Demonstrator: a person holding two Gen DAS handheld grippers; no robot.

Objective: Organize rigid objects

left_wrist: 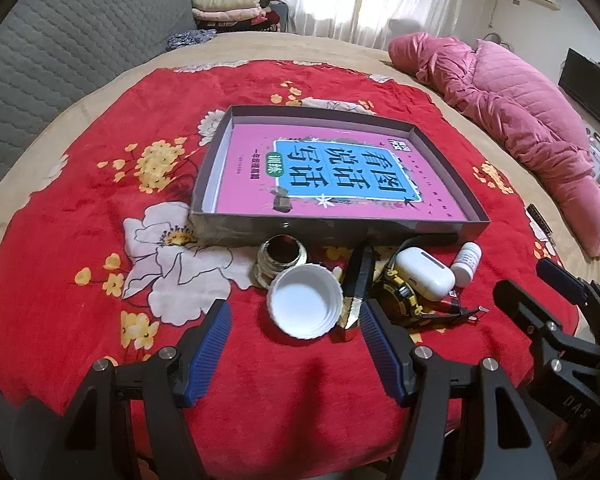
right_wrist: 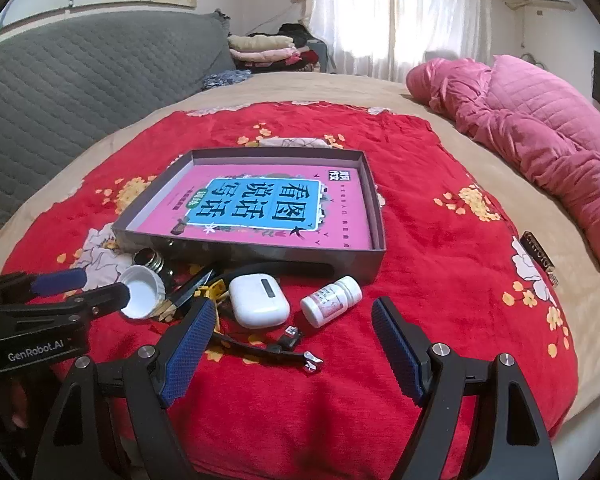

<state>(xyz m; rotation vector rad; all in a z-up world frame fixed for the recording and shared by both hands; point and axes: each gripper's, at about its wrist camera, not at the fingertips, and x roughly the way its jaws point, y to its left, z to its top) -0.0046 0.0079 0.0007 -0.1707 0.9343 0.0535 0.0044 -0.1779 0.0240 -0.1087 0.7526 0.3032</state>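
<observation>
Both tongs are spread wide with nothing between the pads, hovering low over the red floral blanket [left_wrist: 80, 208] on the bed. The left tongs [left_wrist: 296, 344] point straight at the white cap [left_wrist: 306, 306], lying open side up, so that looks like the likely first pick. The right tongs [right_wrist: 292, 344] face the white earbud case [right_wrist: 258, 300] and the small white pill bottle [right_wrist: 332, 300], which lies on its side.

All the small rigid items sit in a loose row just in front of the near wall of the grey tray [left_wrist: 332, 230]; none are inside it yet. The tray holds only a pink book [left_wrist: 340, 172] lying flat, probably as the drop zone, so sorting appears not to have started.

The left view shows the dark round jar [left_wrist: 282, 254] touching the cap, and a black knife-like tool [left_wrist: 358, 280] beside it. The right view alone shows clearly a black strap with a metal tip [right_wrist: 268, 350] near its tongs, and a dark bar-shaped object [right_wrist: 538, 256] far right on the blanket, well apart from the rest.
</observation>
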